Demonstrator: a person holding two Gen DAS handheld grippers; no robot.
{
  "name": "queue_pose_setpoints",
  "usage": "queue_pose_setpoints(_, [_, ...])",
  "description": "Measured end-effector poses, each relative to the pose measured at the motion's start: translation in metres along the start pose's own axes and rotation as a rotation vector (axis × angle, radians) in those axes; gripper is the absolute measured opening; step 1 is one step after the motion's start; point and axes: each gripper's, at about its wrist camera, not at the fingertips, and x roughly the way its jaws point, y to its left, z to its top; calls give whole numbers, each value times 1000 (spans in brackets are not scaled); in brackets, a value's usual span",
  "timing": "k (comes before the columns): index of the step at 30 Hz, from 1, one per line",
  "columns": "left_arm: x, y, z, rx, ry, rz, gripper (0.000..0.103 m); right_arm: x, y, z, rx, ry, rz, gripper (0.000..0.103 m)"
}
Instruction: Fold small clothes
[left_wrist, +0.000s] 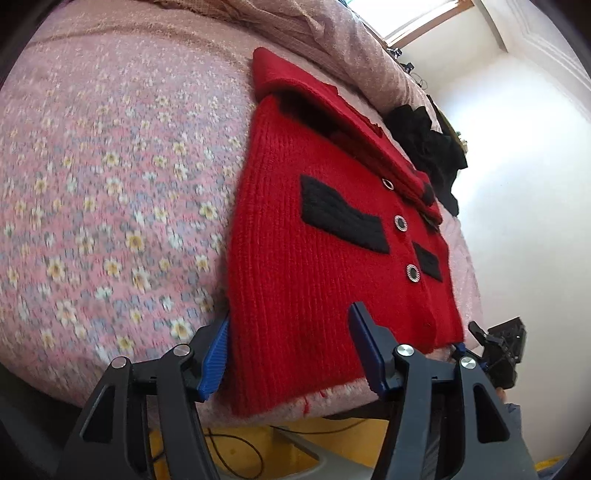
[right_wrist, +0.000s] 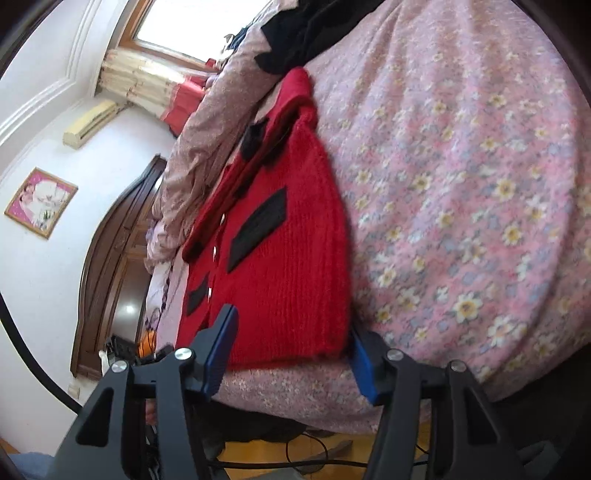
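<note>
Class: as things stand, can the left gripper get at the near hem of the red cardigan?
Probably yes. The left gripper stands open, its blue pads straddling the red cardigan at its near hem, with nothing lying between them and the knit.

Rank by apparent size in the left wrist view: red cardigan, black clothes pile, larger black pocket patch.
1. red cardigan
2. black clothes pile, farther off, so its true size is unsure
3. larger black pocket patch

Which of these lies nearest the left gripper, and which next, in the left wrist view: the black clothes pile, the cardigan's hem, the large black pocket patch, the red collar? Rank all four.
From the left gripper:
1. Cardigan's hem, between the fingers.
2. Large black pocket patch, mid-cardigan.
3. Red collar, at the far end.
4. Black clothes pile, beyond the collar, upper right.
</note>
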Motion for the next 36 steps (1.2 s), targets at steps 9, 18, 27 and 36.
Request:
queue_pose_setpoints(9, [4, 0, -5, 7, 27, 43, 2, 10, -4, 3, 27, 16, -18, 8])
queue_pose_setpoints(18, [-34, -6, 6, -44, -106, -94, 1, -2, 24, 20, 8, -51, 122, 8])
queue_pose_setpoints(27, [-57, -29, 47, -97, -196, -207, 1, -4, 50, 58, 17, -93, 160, 8])
queue_pose_setpoints(36, [-53, -70, 128, -69, -266, -261, 1, 7, 92, 128, -29, -112, 179, 8])
